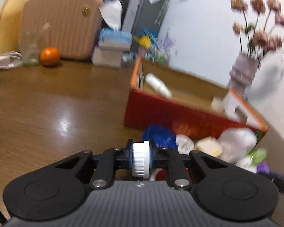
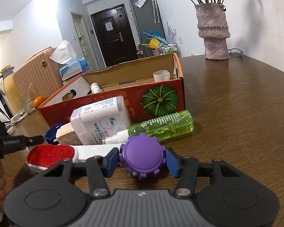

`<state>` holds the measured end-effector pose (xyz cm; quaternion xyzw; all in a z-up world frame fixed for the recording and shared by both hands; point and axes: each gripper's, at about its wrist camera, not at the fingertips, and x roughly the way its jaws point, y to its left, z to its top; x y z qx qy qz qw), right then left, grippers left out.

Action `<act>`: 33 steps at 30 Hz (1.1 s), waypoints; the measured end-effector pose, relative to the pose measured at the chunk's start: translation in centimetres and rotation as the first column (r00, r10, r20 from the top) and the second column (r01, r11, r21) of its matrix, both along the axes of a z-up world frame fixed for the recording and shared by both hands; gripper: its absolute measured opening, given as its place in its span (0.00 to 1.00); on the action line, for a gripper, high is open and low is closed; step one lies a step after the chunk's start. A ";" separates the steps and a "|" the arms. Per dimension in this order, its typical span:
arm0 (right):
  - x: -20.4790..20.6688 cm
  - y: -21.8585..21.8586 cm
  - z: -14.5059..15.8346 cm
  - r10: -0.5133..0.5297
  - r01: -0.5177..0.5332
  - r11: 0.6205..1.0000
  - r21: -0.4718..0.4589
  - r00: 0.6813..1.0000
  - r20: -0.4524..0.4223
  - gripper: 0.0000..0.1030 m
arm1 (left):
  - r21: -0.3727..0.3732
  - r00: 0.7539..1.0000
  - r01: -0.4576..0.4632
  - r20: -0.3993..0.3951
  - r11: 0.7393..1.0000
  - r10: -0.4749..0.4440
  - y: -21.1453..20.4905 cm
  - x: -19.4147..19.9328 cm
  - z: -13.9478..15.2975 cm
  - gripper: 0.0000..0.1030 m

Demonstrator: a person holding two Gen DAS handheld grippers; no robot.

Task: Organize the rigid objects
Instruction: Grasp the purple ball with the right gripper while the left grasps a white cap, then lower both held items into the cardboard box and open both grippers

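Note:
In the left wrist view my left gripper (image 1: 141, 151) is shut on a white ribbed cylinder (image 1: 141, 160), its blue pads pressing both sides. Just beyond it lie a blue cap (image 1: 159, 134) and blurred white packs against the red cardboard box (image 1: 161, 111). In the right wrist view my right gripper (image 2: 143, 160) holds a purple knobbed disc (image 2: 143, 151) on the table, a pad touching each side. Ahead of it lie a green spray bottle (image 2: 164, 125), a wipes pack (image 2: 102, 121) and a red-headed lint brush (image 2: 51, 157). The box (image 2: 123, 96) holds a tape roll (image 2: 161, 75) and a white bottle (image 2: 95, 88).
A vase of dried flowers (image 2: 213, 32) and glasses (image 2: 235, 52) stand at the far right of the wooden table. Far left are a pink suitcase (image 1: 60, 24), a thermos (image 1: 8, 20), an orange (image 1: 49, 55), a tissue box (image 1: 113, 36) and a white cable (image 1: 5, 60).

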<state>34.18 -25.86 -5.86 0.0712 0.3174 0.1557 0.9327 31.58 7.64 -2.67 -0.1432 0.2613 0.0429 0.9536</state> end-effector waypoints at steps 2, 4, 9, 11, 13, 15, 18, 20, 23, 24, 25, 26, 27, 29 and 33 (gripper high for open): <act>-0.6 0.0 0.6 -0.011 0.012 1.000 -0.025 1.000 0.021 0.51 | 0.023 0.999 -0.025 0.039 0.999 0.024 0.1 -1.2 1.3 0.15; -1.5 -0.1 1.4 -0.017 0.019 0.999 -0.045 0.999 0.044 0.51 | 0.047 0.997 -0.048 0.067 0.998 0.045 -0.2 -2.9 2.3 0.15; -5.2 -0.7 3.2 -0.022 0.027 0.998 -0.051 0.995 0.094 0.51 | 0.042 0.993 -0.081 0.087 0.996 0.077 -0.9 -7.7 3.4 0.15; -6.7 -0.7 3.7 -0.028 0.035 0.997 -0.064 0.995 0.096 0.51 | 0.023 0.994 -0.069 0.091 0.997 0.067 -1.0 -9.4 3.5 0.15; -8.4 -0.4 4.4 -0.024 0.033 0.996 -0.085 0.993 0.112 0.51 | 0.024 0.994 -0.057 0.093 0.998 0.054 -1.2 -11.2 3.8 0.15; -10.2 0.0 5.3 -0.017 0.031 0.995 -0.100 0.990 0.137 0.51 | 0.029 0.993 -0.049 0.106 0.998 0.046 -1.4 -13.0 4.1 0.15; -13.0 0.6 6.6 -0.010 0.030 0.994 -0.106 0.983 0.182 0.51 | 0.037 0.991 -0.023 0.129 0.999 0.019 -1.8 -15.8 4.4 0.15; -14.7 1.1 7.2 -0.001 0.025 0.993 -0.113 0.979 0.203 0.51 | 0.045 0.990 -0.009 0.144 0.999 0.003 -2.2 -17.4 4.7 0.15; -17.1 1.9 7.9 0.017 0.013 0.992 -0.128 0.974 0.228 0.51 | 0.049 0.986 0.003 0.165 0.999 -0.011 -2.6 -19.6 5.0 0.15; -17.9 2.0 8.0 0.022 0.009 0.991 -0.131 0.972 0.234 0.51 | 0.045 0.985 0.003 0.174 0.999 -0.011 -2.6 -20.3 5.1 0.15; -18.5 2.2 8.1 0.026 0.006 0.991 -0.131 0.971 0.238 0.51 | 0.041 0.983 0.005 0.181 0.999 -0.012 -2.6 -20.9 5.2 0.15; -19.1 2.3 8.2 0.028 0.005 0.991 -0.132 0.970 0.242 0.51 | 0.039 0.982 0.006 0.188 0.999 -0.014 -2.6 -21.5 5.3 0.15; -19.7 2.5 8.3 0.030 0.004 0.991 -0.134 0.968 0.248 0.51 | 0.036 0.980 0.006 0.196 0.999 -0.013 -2.5 -22.0 5.4 0.15; -20.9 2.8 8.7 0.037 -0.001 0.991 -0.134 0.964 0.263 0.51 | 0.038 0.976 0.009 0.215 0.999 -0.017 -2.6 -23.0 5.8 0.15; -22.2 3.3 9.0 0.062 -0.022 0.990 -0.140 0.957 0.285 0.51 | 0.036 0.971 0.012 0.238 0.999 -0.020 -2.5 -23.7 6.2 0.15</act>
